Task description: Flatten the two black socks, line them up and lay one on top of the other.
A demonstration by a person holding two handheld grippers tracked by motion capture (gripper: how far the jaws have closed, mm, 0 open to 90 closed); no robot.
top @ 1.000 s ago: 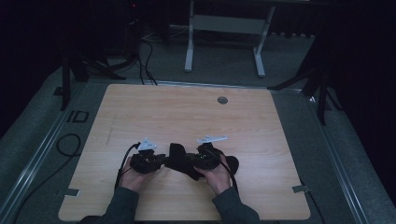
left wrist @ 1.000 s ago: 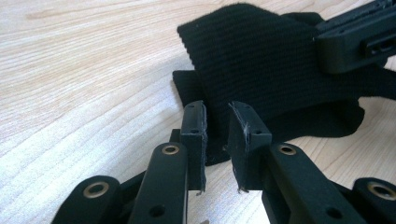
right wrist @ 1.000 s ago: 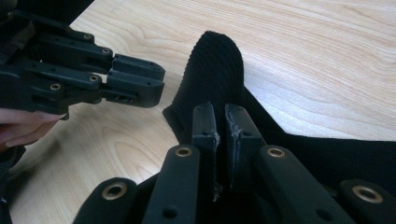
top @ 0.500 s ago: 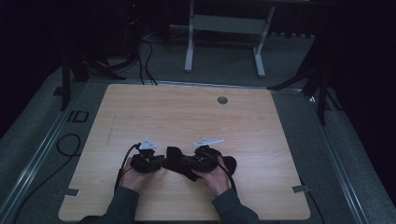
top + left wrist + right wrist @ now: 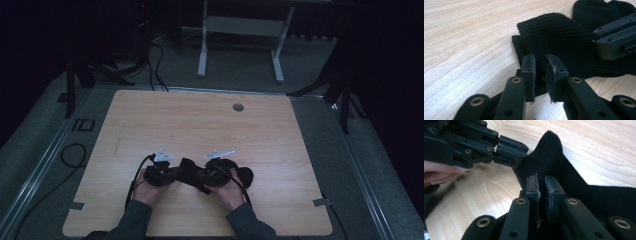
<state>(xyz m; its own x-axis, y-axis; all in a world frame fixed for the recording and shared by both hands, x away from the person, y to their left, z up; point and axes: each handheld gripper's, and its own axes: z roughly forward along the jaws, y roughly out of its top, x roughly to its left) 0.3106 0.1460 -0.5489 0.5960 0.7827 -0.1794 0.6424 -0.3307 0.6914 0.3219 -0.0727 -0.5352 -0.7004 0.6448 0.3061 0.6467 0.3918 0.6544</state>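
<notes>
Black knit sock (image 5: 192,172) lies on the wooden table (image 5: 200,125) near its 6 o'clock edge, stretched between both tools. Left gripper (image 5: 540,63) has just been closing, jaws narrow, sock edge pinched between the pads. Right gripper (image 5: 541,186) at 3 o'clock of the left, jaws nearly together, clamped on the sock's bunched fabric.

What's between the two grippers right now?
A black knitted cloth spans between the left gripper and right gripper in the high view; each gripper view shows it in the jaws.
</notes>
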